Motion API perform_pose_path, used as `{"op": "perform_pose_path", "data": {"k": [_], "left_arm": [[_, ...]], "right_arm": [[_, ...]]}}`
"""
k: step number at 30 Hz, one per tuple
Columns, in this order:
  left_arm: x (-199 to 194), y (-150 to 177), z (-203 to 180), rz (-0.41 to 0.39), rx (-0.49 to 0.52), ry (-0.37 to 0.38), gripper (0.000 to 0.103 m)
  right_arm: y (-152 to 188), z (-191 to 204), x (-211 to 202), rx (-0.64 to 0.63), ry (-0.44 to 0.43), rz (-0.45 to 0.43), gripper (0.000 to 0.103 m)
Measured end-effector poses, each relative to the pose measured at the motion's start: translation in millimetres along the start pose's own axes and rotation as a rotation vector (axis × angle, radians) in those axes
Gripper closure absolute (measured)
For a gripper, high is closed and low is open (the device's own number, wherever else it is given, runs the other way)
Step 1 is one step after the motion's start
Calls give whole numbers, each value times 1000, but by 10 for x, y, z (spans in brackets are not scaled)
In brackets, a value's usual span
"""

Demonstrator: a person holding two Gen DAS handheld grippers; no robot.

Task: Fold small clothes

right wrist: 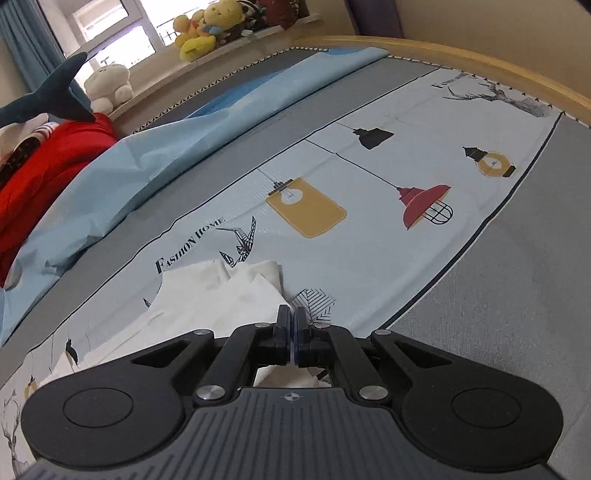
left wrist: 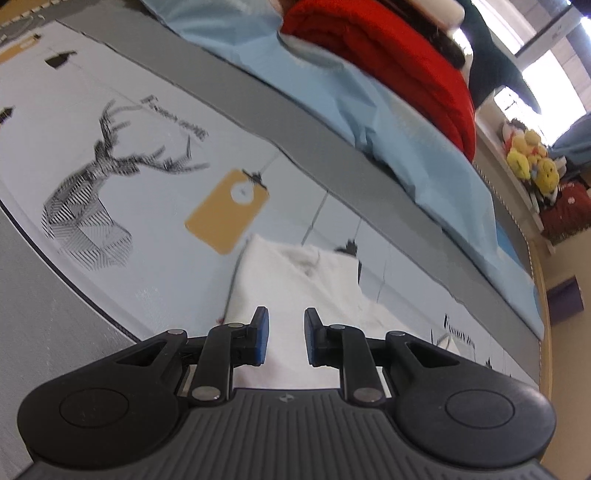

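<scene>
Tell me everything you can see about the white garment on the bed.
The white garment is soft, creased cloth, lying partly folded on the printed bed sheet. One edge rises toward the right gripper, whose jaws are shut. The left gripper hangs over it, jaws apart. Its lower part is hidden.

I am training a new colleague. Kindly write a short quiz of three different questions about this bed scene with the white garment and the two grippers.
1. True or false: the right gripper has its jaws closed together.
2. Multiple choice: what lies below the left gripper? A) the white garment B) a green towel C) a black shoe
3. Fill in: the folded bedding beside the light blue sheet, near the plush toys, is ____ in colour.

Key
1. True; the left jaws stand apart with nothing between the pads.
2. A
3. Red: it is the red blanket.
</scene>
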State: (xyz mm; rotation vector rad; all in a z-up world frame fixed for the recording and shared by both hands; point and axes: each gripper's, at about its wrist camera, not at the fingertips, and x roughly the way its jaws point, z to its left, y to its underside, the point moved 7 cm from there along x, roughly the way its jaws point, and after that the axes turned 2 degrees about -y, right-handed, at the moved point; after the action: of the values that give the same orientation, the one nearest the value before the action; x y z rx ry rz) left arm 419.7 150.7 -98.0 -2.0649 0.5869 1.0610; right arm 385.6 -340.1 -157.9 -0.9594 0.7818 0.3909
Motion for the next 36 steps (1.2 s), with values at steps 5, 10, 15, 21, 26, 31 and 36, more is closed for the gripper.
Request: {"op": "perform_pose_path", "data": {"k": [5, 10, 15, 21, 26, 31, 36], "left_arm": [[116, 107, 15, 38, 14, -17, 82], [253, 220, 6, 90, 30, -7, 82], [491, 386, 202, 153, 129, -141, 85], [512, 285, 815, 143, -55, -288, 87], [455, 243, 586, 138, -24, -177, 85], [522, 330, 368, 169, 86, -144, 84], [666, 458, 213, 180, 295, -191, 74]], "right_arm": [[-19, -30, -28, 10, 42, -26, 96], [-25, 58, -40, 21, -36, -31, 94], [83, 114, 60, 46, -64, 49, 90], [71, 86, 87, 55, -31, 55, 79], [91, 83, 95, 54, -28, 58, 77], [100, 112, 97, 51, -32, 61, 77], [122, 149, 112, 46, -41, 69, 77]]}}
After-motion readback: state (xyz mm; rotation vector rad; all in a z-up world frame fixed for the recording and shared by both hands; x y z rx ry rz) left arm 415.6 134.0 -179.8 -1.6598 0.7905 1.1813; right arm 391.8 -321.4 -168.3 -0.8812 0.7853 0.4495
